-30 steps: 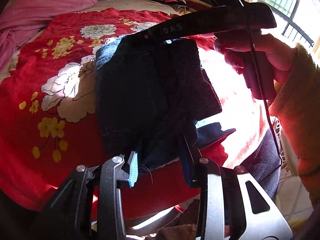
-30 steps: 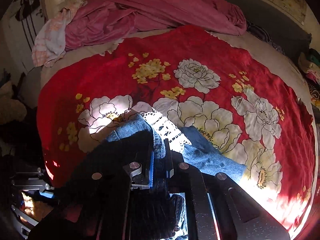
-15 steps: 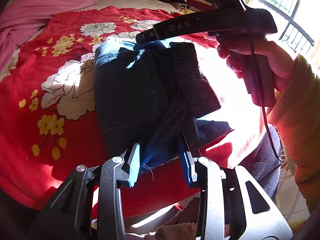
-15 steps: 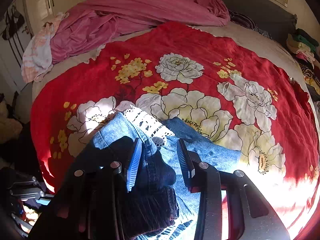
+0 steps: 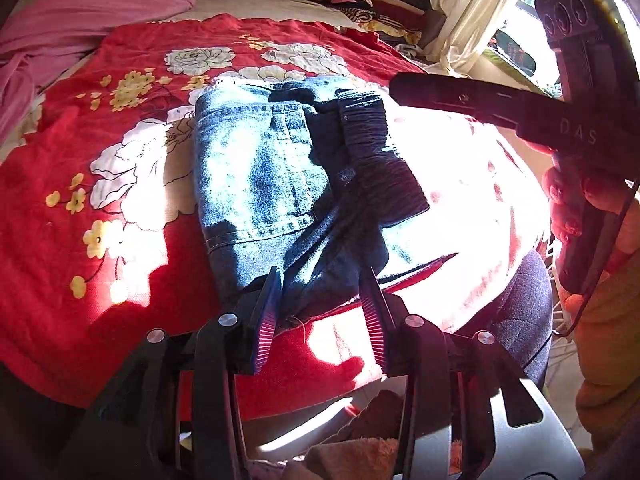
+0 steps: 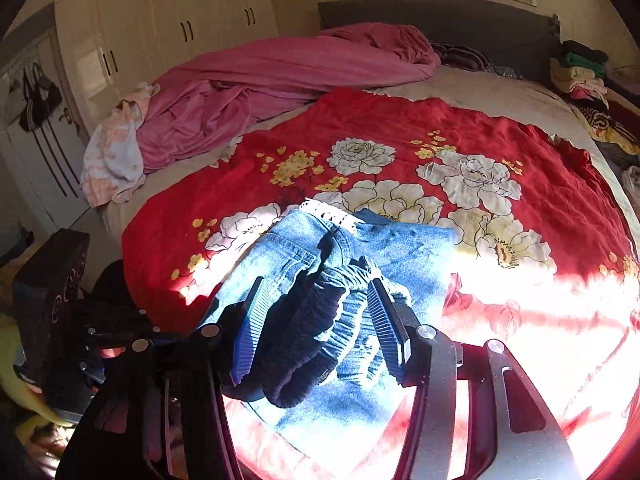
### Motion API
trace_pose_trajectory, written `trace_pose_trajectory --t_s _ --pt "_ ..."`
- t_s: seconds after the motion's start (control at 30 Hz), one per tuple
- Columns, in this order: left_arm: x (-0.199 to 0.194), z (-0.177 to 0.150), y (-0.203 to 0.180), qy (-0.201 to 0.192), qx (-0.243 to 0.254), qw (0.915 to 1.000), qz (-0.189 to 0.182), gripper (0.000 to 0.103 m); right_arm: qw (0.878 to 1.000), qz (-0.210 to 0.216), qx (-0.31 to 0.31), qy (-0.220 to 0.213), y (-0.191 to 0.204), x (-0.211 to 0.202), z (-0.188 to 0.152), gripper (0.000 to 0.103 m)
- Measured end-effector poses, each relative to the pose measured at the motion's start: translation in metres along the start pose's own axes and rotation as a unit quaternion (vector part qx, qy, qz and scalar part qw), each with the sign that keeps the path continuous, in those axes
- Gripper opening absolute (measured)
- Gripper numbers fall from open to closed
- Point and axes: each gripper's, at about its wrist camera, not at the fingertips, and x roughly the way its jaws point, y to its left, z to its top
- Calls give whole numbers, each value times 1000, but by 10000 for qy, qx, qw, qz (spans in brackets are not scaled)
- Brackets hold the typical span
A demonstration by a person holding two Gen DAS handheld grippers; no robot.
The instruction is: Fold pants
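The folded jeans [image 5: 256, 176] lie on the red floral bedspread [image 5: 80, 264]; both the left gripper [image 5: 322, 312] and right gripper [image 6: 320, 320] are opening, their jaws apart around loose denim, neither pressing it

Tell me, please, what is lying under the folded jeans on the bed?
Under the folded jeans lies the red flowered blanket, spread over the bed. A white lace edge peeks out at their far side. What is directly beneath the jeans is covered, so nothing else can be seen there.
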Motion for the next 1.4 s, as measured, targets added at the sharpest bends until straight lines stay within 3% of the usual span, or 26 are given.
trace_pose_trajectory --t_s 0.23,0.47,0.53,0.7,1.0,1.17,1.33,1.4 --pt "-15 -7 7 -51 -136 9999 -49 34 9993 45 -302 206 26 -9 -37 45" --pt "-26 0 20 -197 -293 9993 116 34 9962 -168 -642 570 36 20 -48 38" --pt "-20 4 22 -180 -305 9992 173 34 9951 -14 -706 690 36 28 -50 5" --pt "-1 8 20 -4 -265 9993 251 34 9970 243 -453 582 26 12 -62 5" --pt "-1 5 16 23 -182 9994 294 34 9969 -20 69 781 9 25 -85 7" --pt "-4 5 15 -6 -173 9993 320 34 9977 -22 277 623 8 15 -87 10" --pt "-10 6 12 -66 -163 9993 317 35 9981 -72 440 415 8 -1 -87 26" --pt "-12 7 11 -83 -155 9994 314 36 9982 -92 460 368 10 -6 -87 26"
